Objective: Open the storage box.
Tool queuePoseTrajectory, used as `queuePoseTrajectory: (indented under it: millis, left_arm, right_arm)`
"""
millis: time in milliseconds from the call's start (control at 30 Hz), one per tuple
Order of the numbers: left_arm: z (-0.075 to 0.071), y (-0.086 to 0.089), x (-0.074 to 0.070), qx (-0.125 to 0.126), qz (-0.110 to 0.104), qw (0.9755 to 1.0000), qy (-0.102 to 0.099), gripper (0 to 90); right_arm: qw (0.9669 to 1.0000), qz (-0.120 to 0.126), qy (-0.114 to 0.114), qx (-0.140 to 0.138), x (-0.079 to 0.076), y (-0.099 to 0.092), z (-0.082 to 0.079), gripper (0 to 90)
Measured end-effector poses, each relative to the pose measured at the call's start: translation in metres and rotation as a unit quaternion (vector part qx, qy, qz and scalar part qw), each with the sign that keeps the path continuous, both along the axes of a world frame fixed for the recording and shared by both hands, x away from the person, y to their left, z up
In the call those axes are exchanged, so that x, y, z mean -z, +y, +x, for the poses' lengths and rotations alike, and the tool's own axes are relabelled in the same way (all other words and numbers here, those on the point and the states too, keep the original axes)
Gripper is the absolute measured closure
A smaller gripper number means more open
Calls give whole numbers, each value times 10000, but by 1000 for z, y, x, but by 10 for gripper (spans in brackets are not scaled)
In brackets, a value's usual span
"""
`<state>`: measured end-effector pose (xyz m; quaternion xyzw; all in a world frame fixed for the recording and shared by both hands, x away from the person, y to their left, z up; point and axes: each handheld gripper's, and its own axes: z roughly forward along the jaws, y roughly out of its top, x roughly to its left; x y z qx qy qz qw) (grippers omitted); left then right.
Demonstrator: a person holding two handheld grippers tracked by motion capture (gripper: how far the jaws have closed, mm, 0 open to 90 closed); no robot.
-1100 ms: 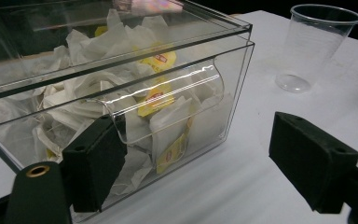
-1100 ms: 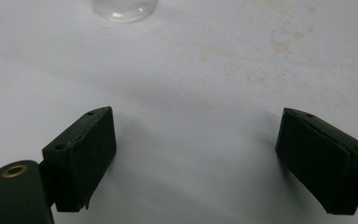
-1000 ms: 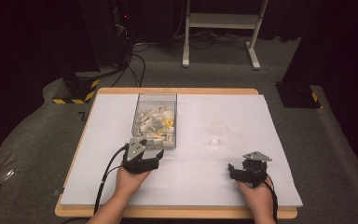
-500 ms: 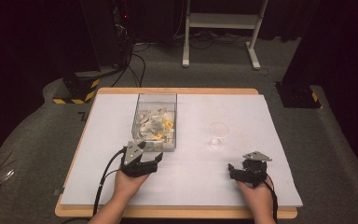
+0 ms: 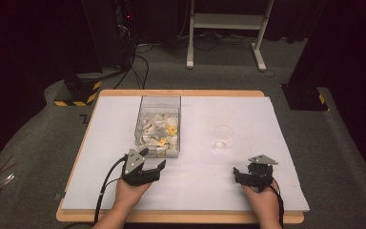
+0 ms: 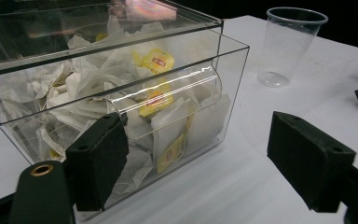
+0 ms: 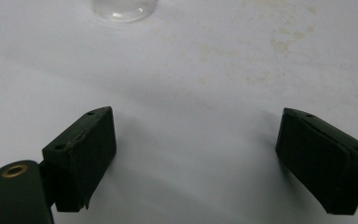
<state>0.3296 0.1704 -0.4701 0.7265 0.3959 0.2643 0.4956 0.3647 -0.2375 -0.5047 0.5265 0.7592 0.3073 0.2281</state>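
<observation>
My left tongs (image 5: 153, 165) sit at lower left of the high view, spread wide with nothing between them, and since a second ago they have eased a little closer to the box (image 5: 158, 125), now just short of its near wall. In the left gripper view the box fills the upper left, its front wall curving down to a low opening, tea bags (image 6: 161, 100) piled behind it (white sachets, yellow tags). My right tongs (image 5: 244, 174) have not budged at lower right of the high view; they too stand wide and empty over the bare surface (image 7: 205, 70). The cup (image 5: 223, 137) stands right of centre, apart from both. I judge the approach is nearly done: next comes reaching in for a bag.
</observation>
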Motion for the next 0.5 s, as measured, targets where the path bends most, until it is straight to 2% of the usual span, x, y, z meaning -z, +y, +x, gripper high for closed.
queuePoseTrajectory:
  millis: [500]
  left_arm:
    - [-19,2,1,57,-8,10000,-33,226]
  right_arm:
    - [10000,0,0,0,0,0,0,120]
